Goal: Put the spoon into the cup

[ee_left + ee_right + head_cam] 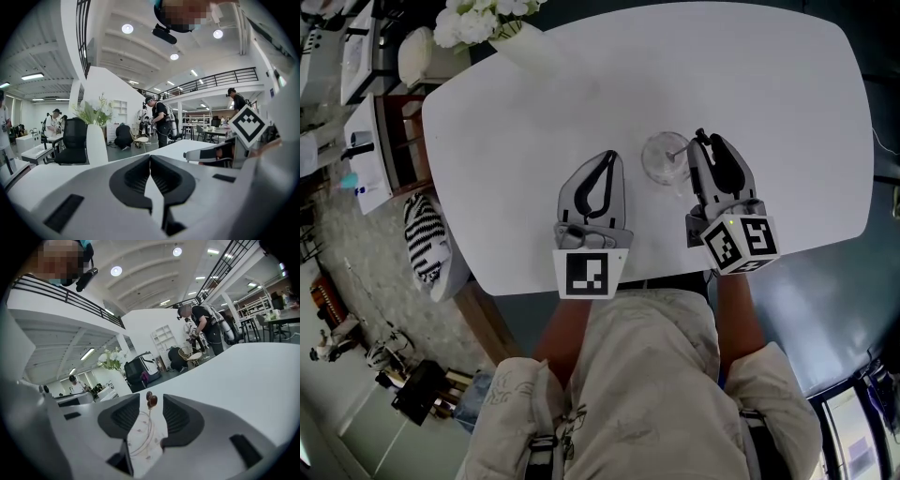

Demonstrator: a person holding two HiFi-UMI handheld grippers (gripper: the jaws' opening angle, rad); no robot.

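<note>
A clear glass cup [664, 157] stands on the white table [525, 141], just left of my right gripper [703, 139]. The spoon [677, 153] leans in the cup, its handle end toward that gripper. In the right gripper view the spoon's brown beaded end [152, 401] stands free in the gap between the jaws of the right gripper [151, 398], touching neither pad, with the cup [140, 437] below it. My left gripper [607, 156] rests on the table left of the cup, and in its own view the left gripper [150, 157] is shut on nothing.
A white vase of white flowers [520, 42] stands at the table's far left corner. A seat with a striped cushion [427, 239] is beside the table's left edge. Several people [159, 119] stand far behind the table.
</note>
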